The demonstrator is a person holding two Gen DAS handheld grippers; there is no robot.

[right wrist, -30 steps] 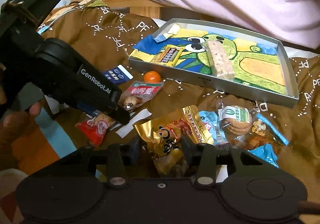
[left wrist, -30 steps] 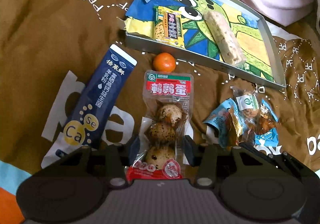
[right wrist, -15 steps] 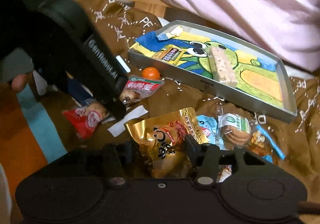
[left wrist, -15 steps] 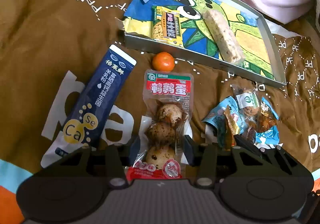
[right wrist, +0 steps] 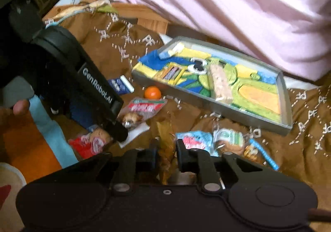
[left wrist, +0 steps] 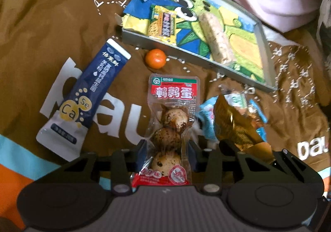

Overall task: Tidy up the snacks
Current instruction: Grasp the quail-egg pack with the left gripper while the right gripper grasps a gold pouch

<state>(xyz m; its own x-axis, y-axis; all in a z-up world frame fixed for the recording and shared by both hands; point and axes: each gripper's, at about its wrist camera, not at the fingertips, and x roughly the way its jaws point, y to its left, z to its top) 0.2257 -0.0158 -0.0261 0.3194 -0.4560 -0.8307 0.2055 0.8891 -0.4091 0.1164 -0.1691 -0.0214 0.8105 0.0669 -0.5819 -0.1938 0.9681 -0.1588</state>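
A clear quail egg pack [left wrist: 172, 120] with a red label lies on the brown cloth between the fingers of my left gripper [left wrist: 167, 149]. Its jaws are closing and the pads touch the pack's film edges. The right wrist view shows that gripper [right wrist: 120, 132] tilted down over the same pack [right wrist: 144, 106]. My right gripper [right wrist: 166, 145] is shut on a gold snack packet [right wrist: 165, 134], pinched edge-on; the left wrist view has this packet [left wrist: 238, 124] raised at the right. The painted metal tray [left wrist: 165, 45] holds a yellow bar [left wrist: 163, 23] and a rice bar [left wrist: 217, 39].
A small orange [left wrist: 155, 58] sits just before the tray's front wall. A dark blue stick sachet [left wrist: 91, 95] lies to the left. Blue and clear snack packets [right wrist: 196, 141] are piled right of the gold one. Pink fabric [right wrist: 227, 4] rises behind the tray [right wrist: 206, 105].
My right jaws have closed on the gold packet, which now stands narrow between them and sits higher. My left jaws have narrowed around the quail egg pack.
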